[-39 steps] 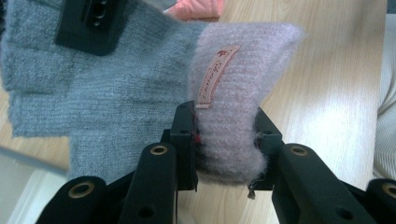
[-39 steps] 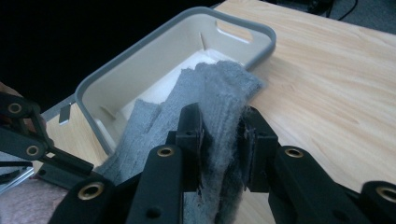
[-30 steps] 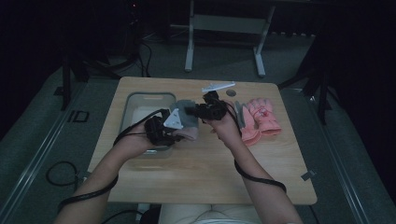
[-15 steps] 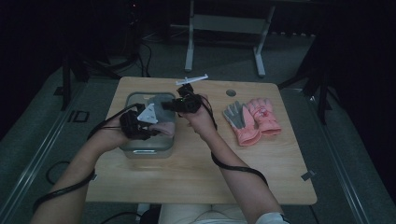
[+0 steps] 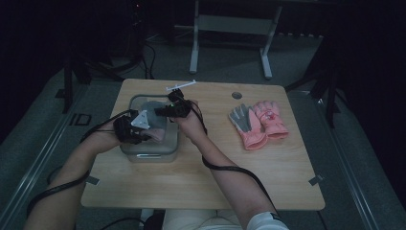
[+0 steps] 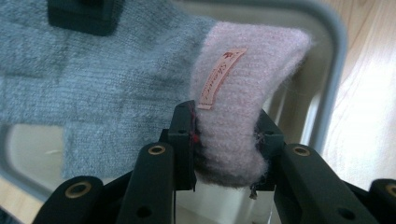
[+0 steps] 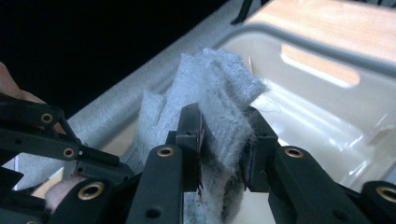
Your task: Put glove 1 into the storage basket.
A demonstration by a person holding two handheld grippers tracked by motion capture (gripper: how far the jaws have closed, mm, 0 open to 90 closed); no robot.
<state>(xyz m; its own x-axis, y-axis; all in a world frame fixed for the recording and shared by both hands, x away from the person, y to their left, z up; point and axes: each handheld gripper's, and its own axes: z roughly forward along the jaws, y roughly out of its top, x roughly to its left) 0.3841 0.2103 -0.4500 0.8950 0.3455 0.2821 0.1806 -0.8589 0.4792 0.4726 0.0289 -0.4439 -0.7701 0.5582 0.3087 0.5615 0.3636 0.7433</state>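
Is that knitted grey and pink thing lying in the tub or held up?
Held up: the left gripper clamps the knitted glove's pink cuff and the right gripper its grey end above the clear plastic tub.

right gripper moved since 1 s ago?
Yes. The right gripper went left, away from the pink gloves, and is now over the clear bin, clamping grey knit.

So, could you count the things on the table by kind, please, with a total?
Knit glove, grey with a pink cuff, held over the bin: 1
Pink gloves on the table: 2
Clear bin: 1
White stick-like item behind the bin: 1
Total: 5
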